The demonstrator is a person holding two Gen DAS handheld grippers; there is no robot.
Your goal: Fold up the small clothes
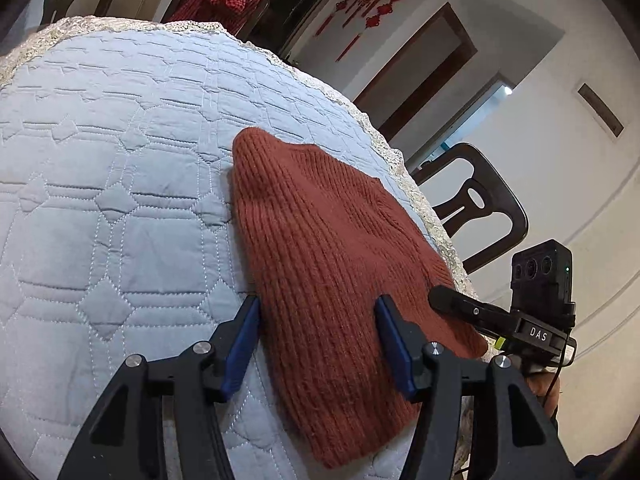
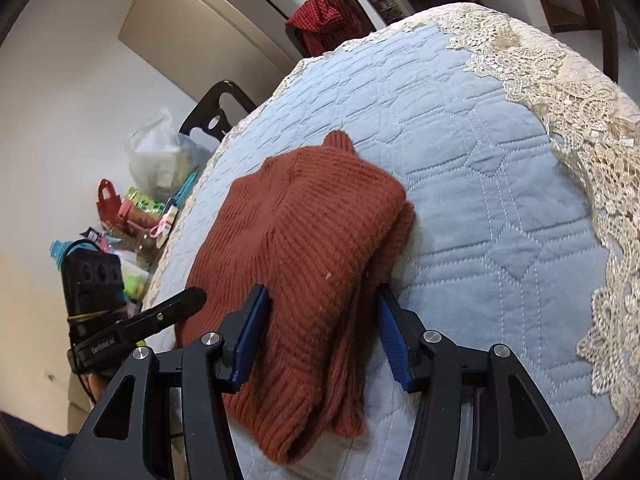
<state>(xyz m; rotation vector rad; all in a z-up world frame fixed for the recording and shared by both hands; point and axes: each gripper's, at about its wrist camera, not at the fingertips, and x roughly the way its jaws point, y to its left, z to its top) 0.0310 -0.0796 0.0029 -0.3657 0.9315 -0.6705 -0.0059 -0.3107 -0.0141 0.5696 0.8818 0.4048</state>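
Knitwear, a rust-red ribbed sweater, lies folded on the quilted blue cover, close to its lace-trimmed edge. Left gripper and right gripper each straddle the sweater's near part, jaws parted, gripping nothing. Bare cover spreads wide beyond; a dark chair stands past the edge.
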